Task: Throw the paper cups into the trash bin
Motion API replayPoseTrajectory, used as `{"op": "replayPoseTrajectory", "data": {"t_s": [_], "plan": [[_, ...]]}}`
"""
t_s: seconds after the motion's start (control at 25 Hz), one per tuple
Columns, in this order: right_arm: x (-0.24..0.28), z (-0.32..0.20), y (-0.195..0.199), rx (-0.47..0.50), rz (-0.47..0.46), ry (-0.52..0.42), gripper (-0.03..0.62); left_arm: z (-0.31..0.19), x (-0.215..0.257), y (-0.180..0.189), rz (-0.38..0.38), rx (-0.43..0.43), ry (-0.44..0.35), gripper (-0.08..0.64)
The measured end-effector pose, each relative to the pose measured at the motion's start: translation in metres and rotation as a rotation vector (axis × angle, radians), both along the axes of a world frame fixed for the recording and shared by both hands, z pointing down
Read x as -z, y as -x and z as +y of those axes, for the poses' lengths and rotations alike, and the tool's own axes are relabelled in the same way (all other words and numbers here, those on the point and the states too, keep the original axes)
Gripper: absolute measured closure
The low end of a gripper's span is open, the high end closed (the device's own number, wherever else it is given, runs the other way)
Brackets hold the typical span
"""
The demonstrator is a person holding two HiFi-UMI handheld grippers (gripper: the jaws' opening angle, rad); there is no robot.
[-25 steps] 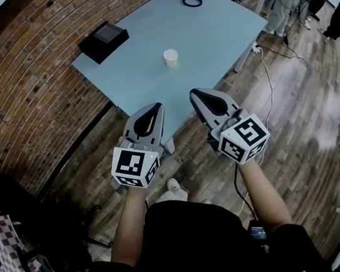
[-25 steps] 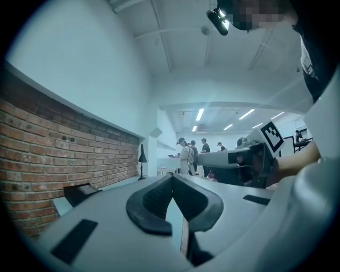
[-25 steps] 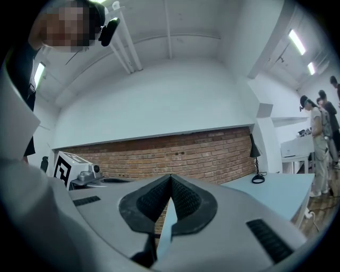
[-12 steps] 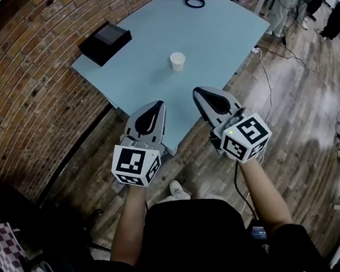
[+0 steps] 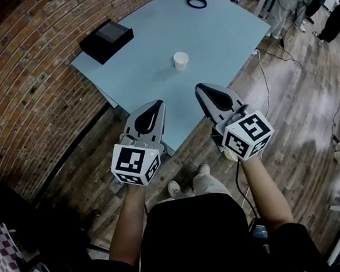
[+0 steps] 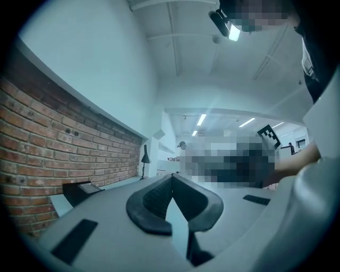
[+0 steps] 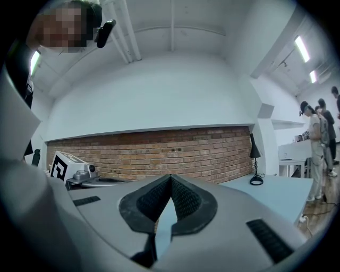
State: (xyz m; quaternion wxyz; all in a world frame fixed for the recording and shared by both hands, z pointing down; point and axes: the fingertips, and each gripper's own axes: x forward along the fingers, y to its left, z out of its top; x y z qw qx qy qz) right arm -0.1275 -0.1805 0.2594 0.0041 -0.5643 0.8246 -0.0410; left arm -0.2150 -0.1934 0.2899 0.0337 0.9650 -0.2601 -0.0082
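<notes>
we hold the left gripper (image 5: 151, 111) and right gripper (image 5: 208, 92) with jaws together, empty, at mid frame; the paper cup (image 5: 180, 60) stands above them on the counter (image 5: 144, 47).

The person wears a black short-sleeved top (image 5: 195, 242). The left hand-held gripper (image 5: 155, 106) and the right hand-held gripper (image 5: 202, 87) are pale grey shells tapering to a point, with black ribbed pads (image 6: 150, 203) lining the jaws. Each carries a white cube (image 5: 135, 164) printed with black square markers. A thin dark cable (image 5: 236, 185) hangs from the right one.
</notes>
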Motion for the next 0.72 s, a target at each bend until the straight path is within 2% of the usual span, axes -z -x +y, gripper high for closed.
{"op": "replayPoseTrajectory", "data": {"t_s": [0.4, 0.72], "plan": [[-0.003, -0.03, -0.018, 0.025, -0.01, 0.002, 0.589, -0.025, -0.002, -0.017, -0.006, 0.022, 0.011, 0.553], [-0.011, -0.064, -0.054, 0.04, -0.023, 0.024, 0.589, -0.053, -0.006, -0.05, -0.025, 0.044, 0.015, 0.554]]}}
